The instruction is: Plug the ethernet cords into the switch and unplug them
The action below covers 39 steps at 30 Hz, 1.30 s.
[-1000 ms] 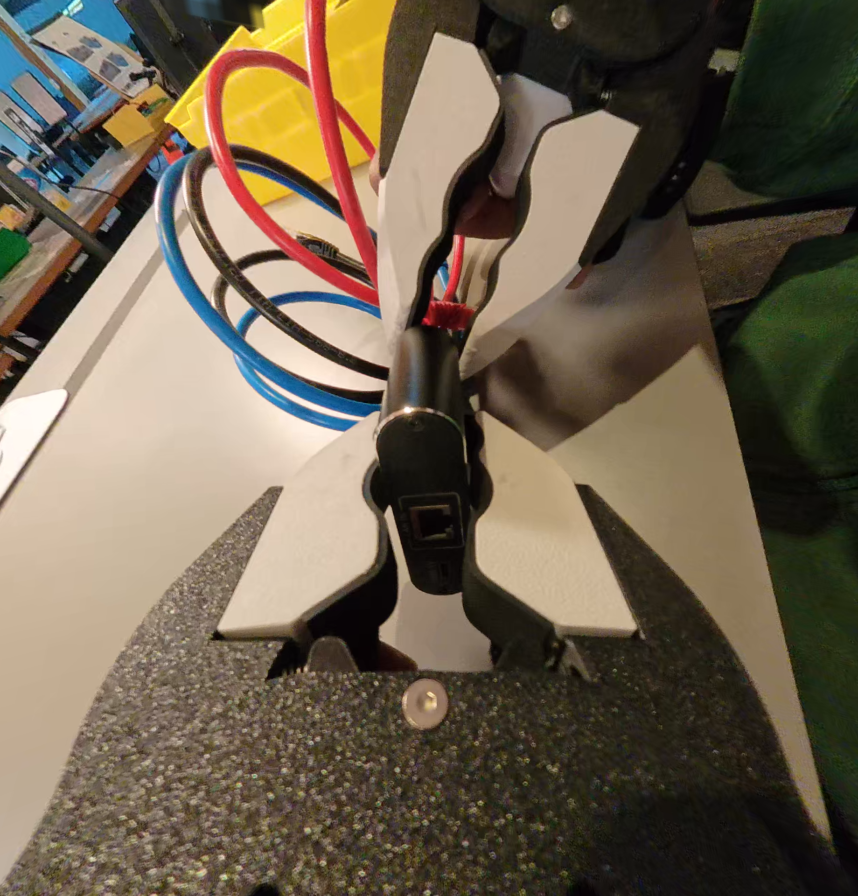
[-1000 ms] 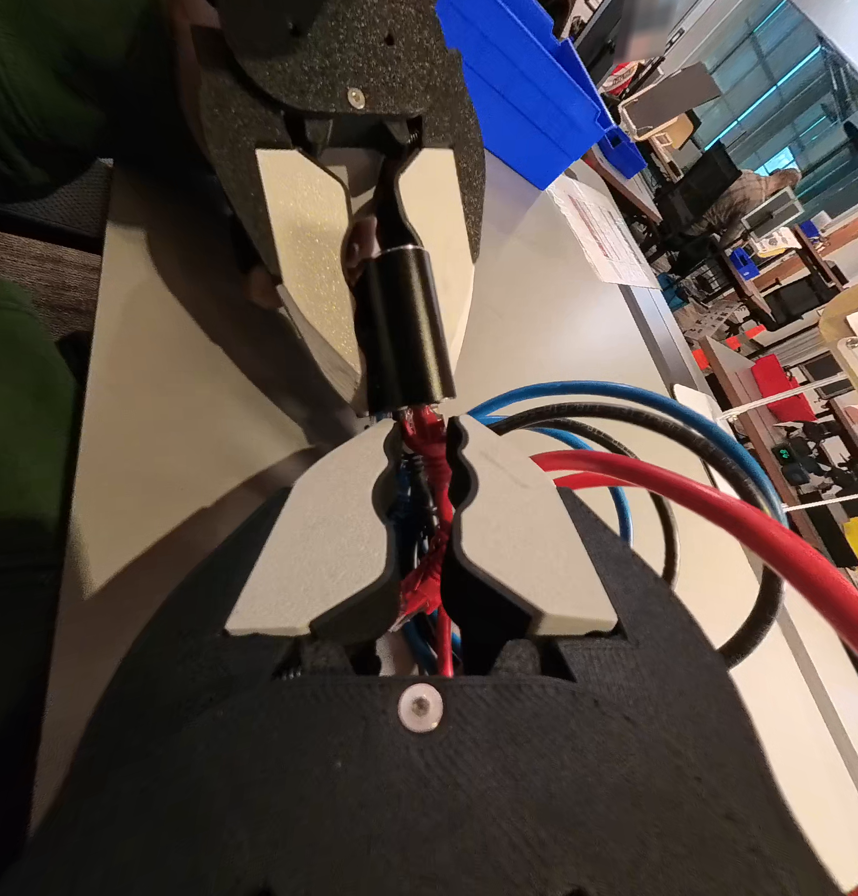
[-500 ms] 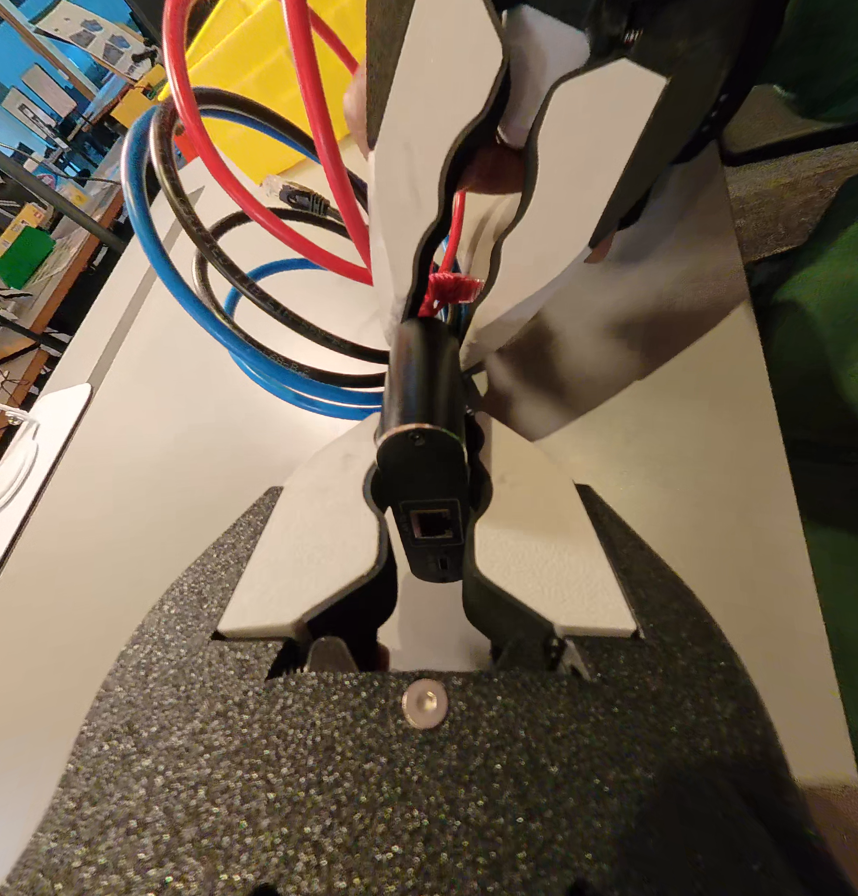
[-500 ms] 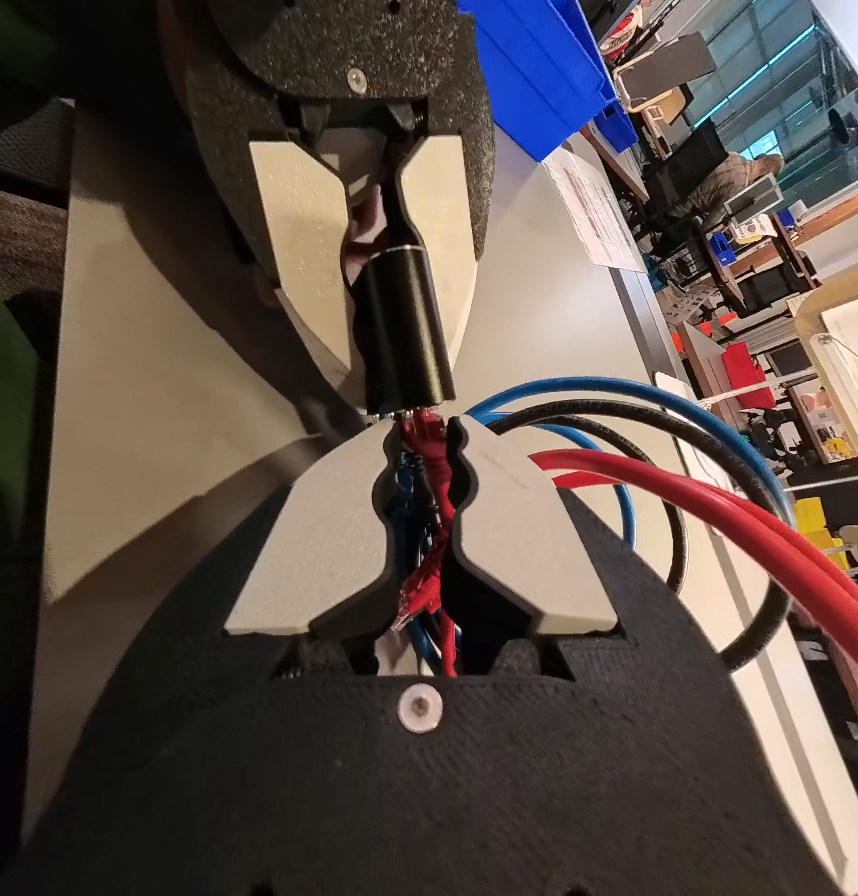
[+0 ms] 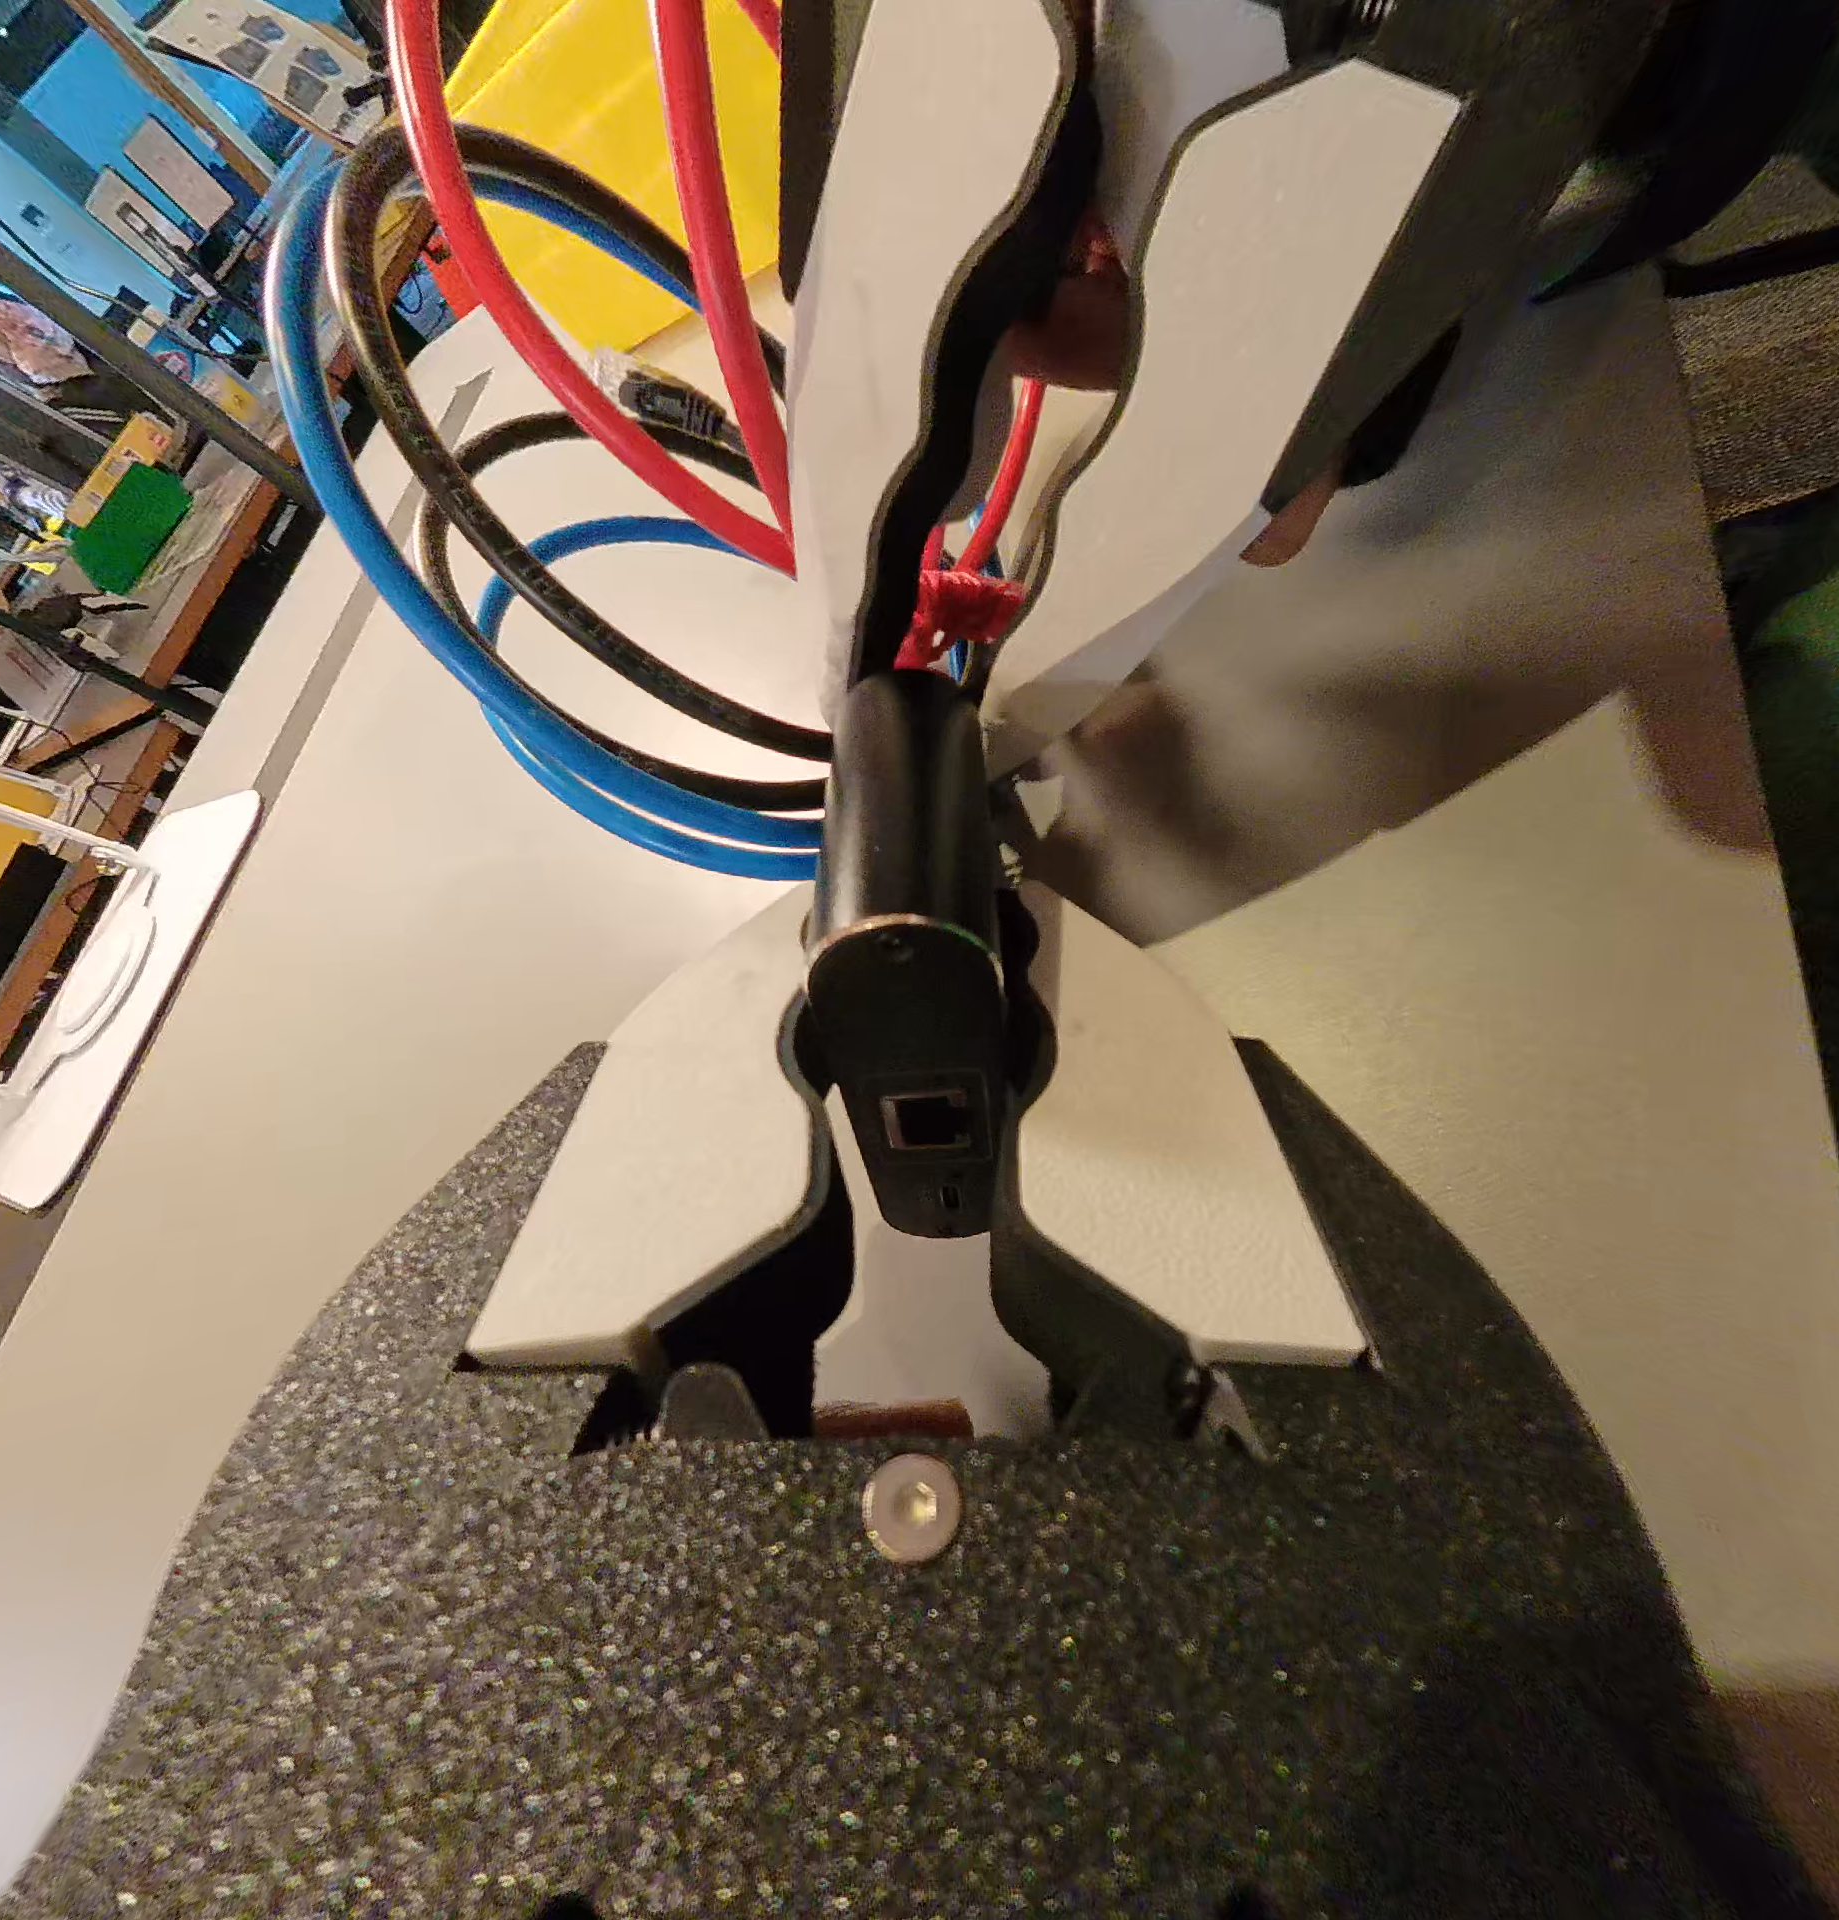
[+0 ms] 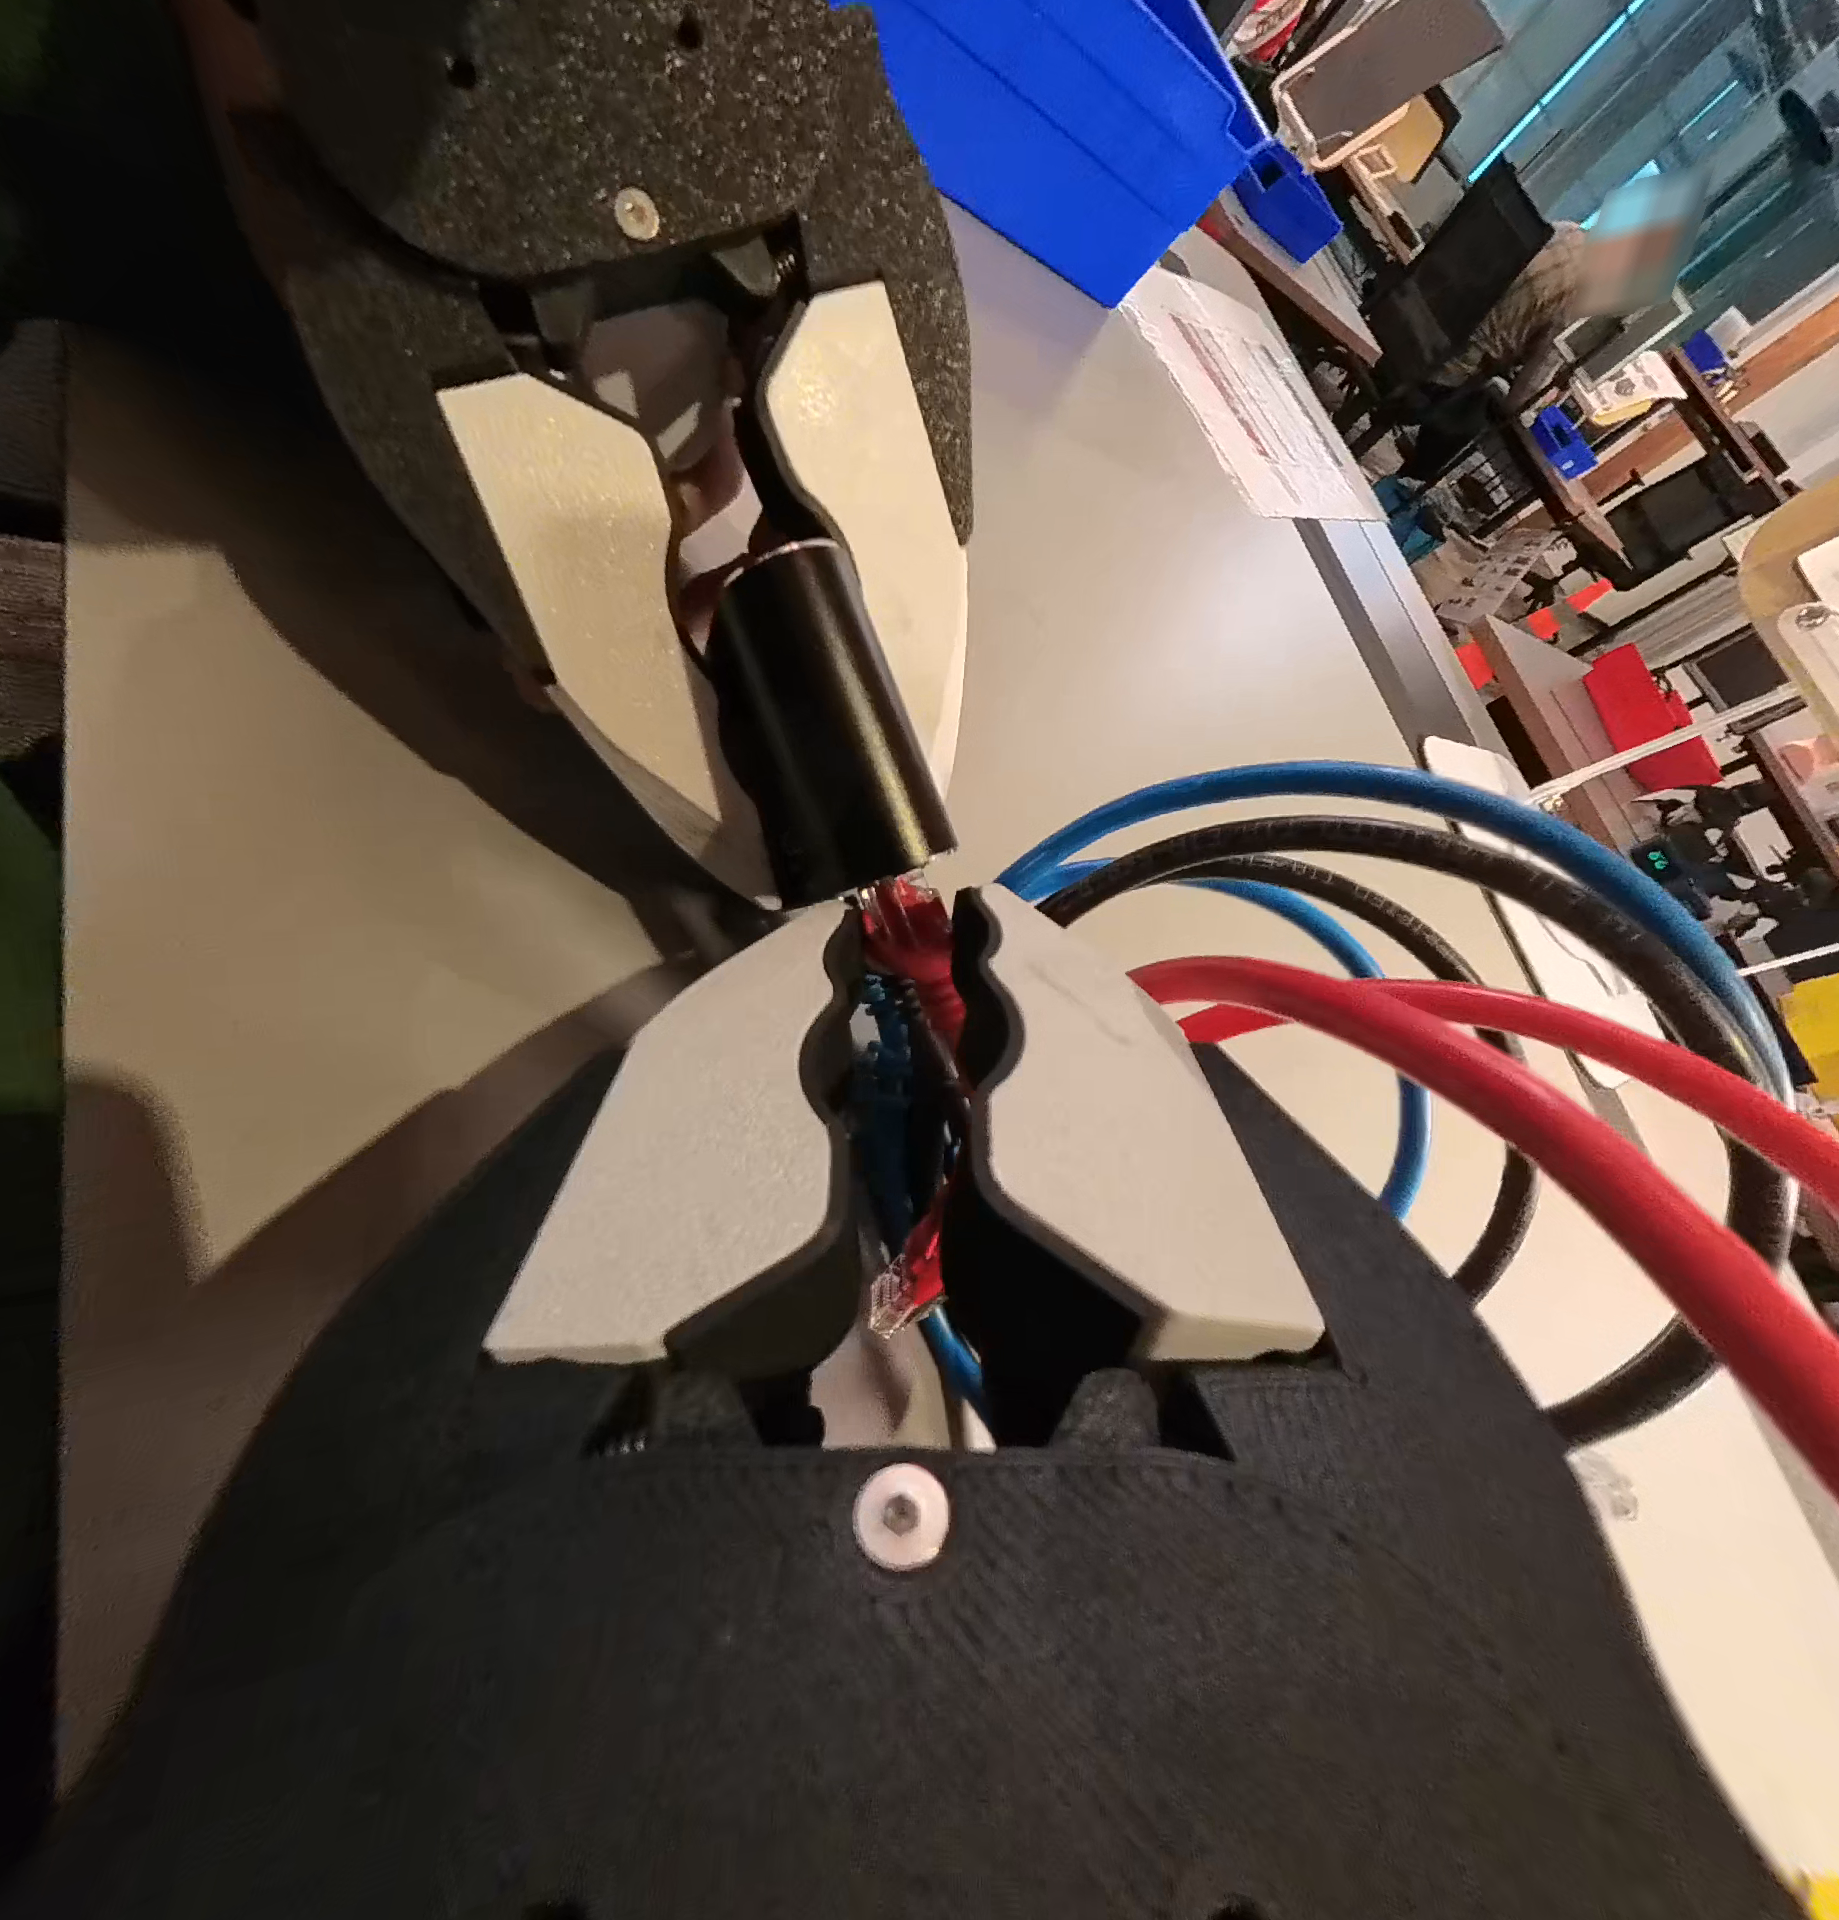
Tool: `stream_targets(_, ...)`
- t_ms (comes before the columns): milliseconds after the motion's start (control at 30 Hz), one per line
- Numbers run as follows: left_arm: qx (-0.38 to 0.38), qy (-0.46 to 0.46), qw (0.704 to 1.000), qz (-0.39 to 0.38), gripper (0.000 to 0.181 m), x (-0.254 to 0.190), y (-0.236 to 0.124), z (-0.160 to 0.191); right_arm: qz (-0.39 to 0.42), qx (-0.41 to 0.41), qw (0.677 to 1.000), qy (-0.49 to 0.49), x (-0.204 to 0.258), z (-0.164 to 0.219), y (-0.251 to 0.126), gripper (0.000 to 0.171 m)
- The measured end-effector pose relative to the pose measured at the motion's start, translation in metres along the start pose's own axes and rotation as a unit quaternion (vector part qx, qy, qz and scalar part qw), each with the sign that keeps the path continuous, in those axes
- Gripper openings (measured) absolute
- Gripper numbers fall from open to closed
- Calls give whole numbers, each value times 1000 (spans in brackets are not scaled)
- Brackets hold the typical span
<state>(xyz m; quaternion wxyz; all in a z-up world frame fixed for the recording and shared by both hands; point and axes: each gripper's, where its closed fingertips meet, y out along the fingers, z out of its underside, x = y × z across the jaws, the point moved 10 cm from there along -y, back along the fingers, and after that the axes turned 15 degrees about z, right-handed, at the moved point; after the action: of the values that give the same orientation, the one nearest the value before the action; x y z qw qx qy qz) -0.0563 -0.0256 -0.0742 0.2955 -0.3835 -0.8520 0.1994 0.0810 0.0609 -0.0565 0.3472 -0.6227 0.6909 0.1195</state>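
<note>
We held the left gripper (image 5: pixel 910 997) closed on the switch (image 5: pixel 910 831), a black cylinder-like body clamped between its 2 pale fingers (image 5: pixel 686 1122), raised above the white table (image 5: pixel 375 935). The switch's near end faced the left wrist camera and showed 1 empty port (image 5: pixel 930 1122).

Our right gripper (image 6: pixel 910 914) faced it from the far end, its 2 fingers (image 6: pixel 728 1122) nearly together and pinched on the red connector (image 6: pixel 910 935) of the red cord (image 6: pixel 1517 1070). That connector's tip touched the far end of the switch; we could not tell how deep it sat in a port. Inside the right gripper's gap, a blue connector (image 6: pixel 884 1049) lay beside the red one, and a 2nd red plug (image 6: pixel 910 1283) with a clear tip hung loose nearer the camera.

The blue cord (image 5: pixel 395 582) and black cord (image 5: pixel 458 488) looped out over the table next to the red one. In the left wrist view, a loose black plug (image 5: pixel 671 400) lay on the table beyond the loops, near a yellow bin (image 5: pixel 603 145). In the right wrist view, a blue bin (image 6: pixel 1050 135) stood at the table's far side with a printed sheet (image 6: pixel 1258 405) beside it.
</note>
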Motion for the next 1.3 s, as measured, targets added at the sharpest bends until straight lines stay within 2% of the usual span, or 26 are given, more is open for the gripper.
stream_targets(33, 1, 1, 1000, -2, 29, 0, 0, 0, 0, -1, 1000, 3, 0, 0, 0, 16)
stream_targets(133, 1, 0, 1000, -3, 29, 0, 0, 0, -5, -7, 1000, 7, -1, 2, 1, 16)
stream_targets(367, 2, 13, 1000, -2, 29, -2, 2, -1, 0, -33, 998, -52, 3, 5, -5, 17)
stream_targets(767, 3, 24, 1000, -9, 29, -2, 2, -1, -15, -45, 999, -16, -2, 8, -8, 16)
stream_targets(1033, 0, 20, 999, -37, 29, 0, 2, -1, 30, -22, 999, -10, -2, 3, -2, 14)
stream_targets(1067, 0, 13, 999, -45, 29, 1, 1, -1, 42, -22, 999, -3, -2, 2, -1, 13)
stream_targets(1100, 0, -1, 999, -55, 29, 3, 0, 0, 49, -28, 998, 4, -2, 1, -1, 1)
stream_targets(1200, 5, -7, 998, -65, 29, 4, -1, 1, 58, -14, 998, 26, -1, -2, 3, 0)
stream_targets(1300, 22, 8, 998, -64, 29, 2, 1, 3, 36, -17, 999, 5, 2, 2, 5, 0)
